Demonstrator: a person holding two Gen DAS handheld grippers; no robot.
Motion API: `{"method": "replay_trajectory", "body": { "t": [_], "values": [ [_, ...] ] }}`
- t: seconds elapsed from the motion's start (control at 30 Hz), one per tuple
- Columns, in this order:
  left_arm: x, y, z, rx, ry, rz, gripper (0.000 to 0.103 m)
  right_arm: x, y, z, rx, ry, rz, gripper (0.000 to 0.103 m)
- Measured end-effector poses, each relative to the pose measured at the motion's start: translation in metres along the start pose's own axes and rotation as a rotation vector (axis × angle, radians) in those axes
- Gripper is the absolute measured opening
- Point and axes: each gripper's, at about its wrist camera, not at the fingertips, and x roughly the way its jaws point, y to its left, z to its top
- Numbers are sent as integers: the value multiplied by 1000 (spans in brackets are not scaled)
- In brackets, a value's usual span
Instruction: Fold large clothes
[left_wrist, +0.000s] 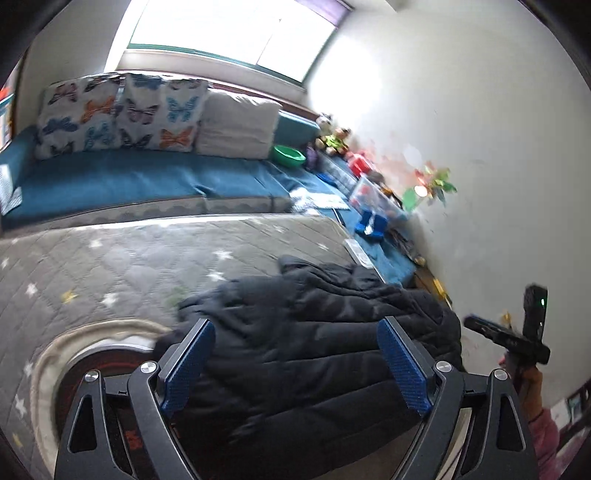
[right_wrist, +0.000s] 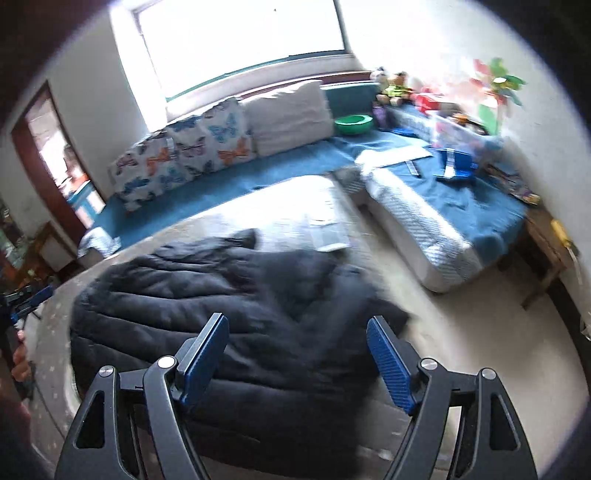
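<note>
On the grey star-patterned mat (left_wrist: 110, 266), just beyond both claws, a black puffy jacket (left_wrist: 314, 332) lying bunched and creased, near edge cut off behind blue pads. Left claw (left_wrist: 295, 365) and right claw (right_wrist: 297, 358) spread wide, holding nothing. Sleeves hard to make out in blur. Farther back, butterfly cushions (left_wrist: 122, 114) on blue sofa (left_wrist: 147, 181).

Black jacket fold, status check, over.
Left gripper open, right gripper open, both empty. Black puffer jacket bunched on grey star mat. Nothing lying on it.
</note>
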Motion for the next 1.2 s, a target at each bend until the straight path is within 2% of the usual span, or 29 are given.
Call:
{"method": "replay_trajectory", "body": {
  "t": [0.1, 0.17, 0.2, 0.27, 0.33, 0.47, 0.5, 0.53, 0.57, 0.73, 0.8, 0.83, 0.93, 1.0, 1.07, 1.2],
  "values": [
    [31, -18, 1, 30, 39, -5, 86, 23, 15, 5, -20, 17, 6, 84],
    [50, -26, -9, 33, 66, -7, 76, 37, 20, 8, -11, 40, 18, 66],
    [62, -26, -8, 28, 85, -7, 74, 50, 23, 12, -5, 55, 21, 63],
    [81, -16, -17, 17, 110, -7, 67, 68, 26, 14, 3, 75, 2, 47],
    [101, -5, -21, 5, 134, -6, 59, 84, 25, 16, 27, 102, -12, 36],
    [131, 25, -33, -8, 193, 31, 52, 109, 18, 18, 72, 152, -34, 30],
    [141, 31, -37, -15, 225, 48, 49, 120, 14, 16, 87, 196, -50, 28],
    [146, 38, -41, -24, 241, 51, 43, 126, 11, 15, 96, 225, -62, 21],
    [153, 43, -44, -27, 241, 54, 40, 133, 9, 13, 97, 247, -68, 20],
    [163, 55, -49, -57, 240, 44, 40, 132, 21, 13, 29, 251, -123, 19],
    [155, 54, -49, -48, 224, 52, 40, 113, 28, 13, 8, 208, -122, 19],
    [149, 52, -50, -36, 210, 53, 40, 106, 31, 12, 1, 186, -117, 23],
    [123, 38, -53, 41, 182, 94, 41, 68, 51, 1, -45, 135, -81, 23],
    [102, 23, -59, 102, 158, 129, 46, 53, 66, -7, -88, 122, -64, 23],
    [85, 12, -67, 144, 142, 150, 59, 35, 83, -22, -149, 115, -48, 23],
    [54, -6, -87, 188, 133, 149, 60, 21, 106, -46, -189, 137, -9, 25]
  ]
}}
